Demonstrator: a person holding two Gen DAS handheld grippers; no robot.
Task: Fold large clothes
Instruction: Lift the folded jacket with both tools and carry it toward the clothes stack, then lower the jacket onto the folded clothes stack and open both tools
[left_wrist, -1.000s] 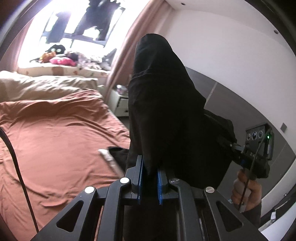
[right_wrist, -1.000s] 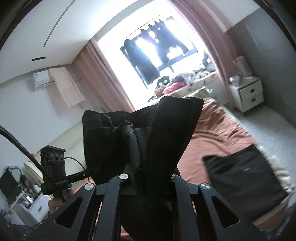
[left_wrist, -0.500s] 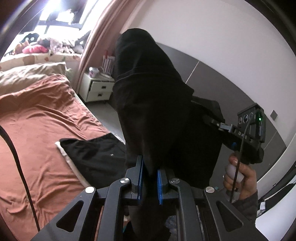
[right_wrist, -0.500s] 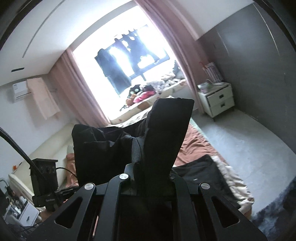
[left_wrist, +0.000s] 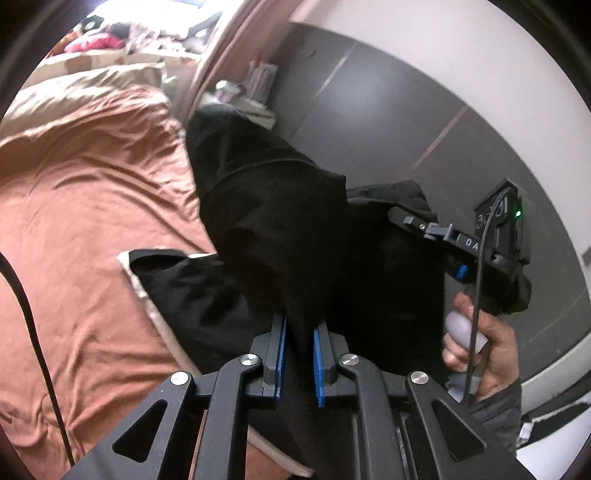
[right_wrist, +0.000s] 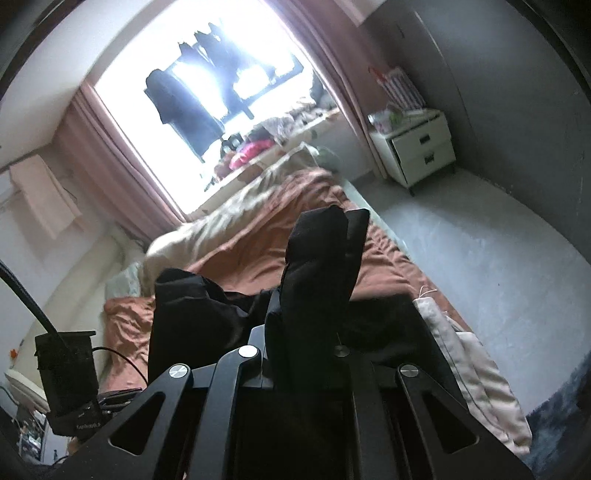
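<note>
Both tongs clamped narrow on the black garment: left gripper pinching one fold, right gripper another, above the bed.

The black garment is matt cloth, soft and thick, with no sheen in either view. The left tongs have matt black plastic arms with shiny metal screw heads and ribbed blue pads. The right tongs show the same matt black plastic. The bed wears a rust-brown sheet, smooth and faintly lustrous, creased. The nightstand looks glossy white. The floor is dull pale grey.
</note>
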